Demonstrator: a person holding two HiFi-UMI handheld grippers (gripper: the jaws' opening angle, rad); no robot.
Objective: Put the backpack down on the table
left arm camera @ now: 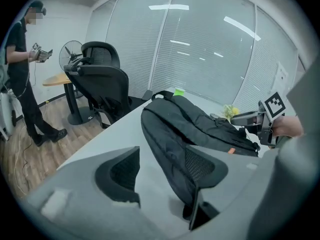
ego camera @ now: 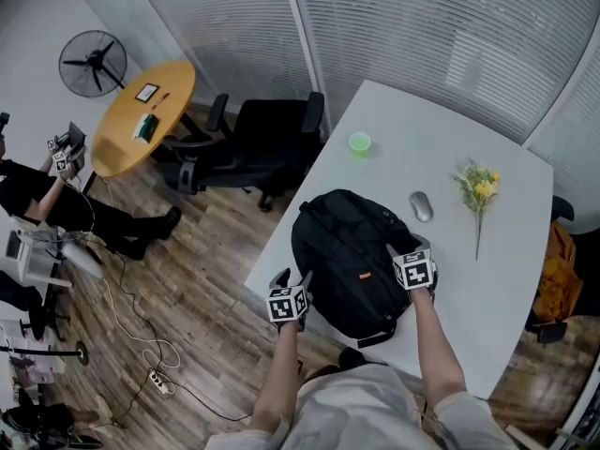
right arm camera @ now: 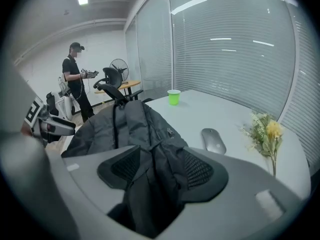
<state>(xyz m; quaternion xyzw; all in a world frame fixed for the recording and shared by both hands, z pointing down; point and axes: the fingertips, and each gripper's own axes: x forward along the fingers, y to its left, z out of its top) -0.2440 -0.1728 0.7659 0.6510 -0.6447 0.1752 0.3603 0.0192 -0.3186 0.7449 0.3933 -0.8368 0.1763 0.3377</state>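
Observation:
A black backpack (ego camera: 352,251) lies flat on the white table (ego camera: 422,125), near its front left edge. My left gripper (ego camera: 292,277) hovers at the backpack's left side by the table's edge. In the left gripper view it (left arm camera: 162,171) is open, with bare tabletop in the gap and the backpack (left arm camera: 195,124) running past the right jaw. My right gripper (ego camera: 410,247) is over the backpack's right side. Its jaws (right arm camera: 160,169) stand wide, and dark backpack fabric (right arm camera: 145,134) fills the gap without the pads visibly pinching it.
On the table behind the backpack are a grey mouse (ego camera: 421,205), a green cup (ego camera: 359,142) and a yellow flower sprig (ego camera: 479,190). Black office chairs (ego camera: 272,139) stand off the table's left edge. A round wooden table (ego camera: 141,115), a fan (ego camera: 94,62) and a person (ego camera: 37,195) are at far left.

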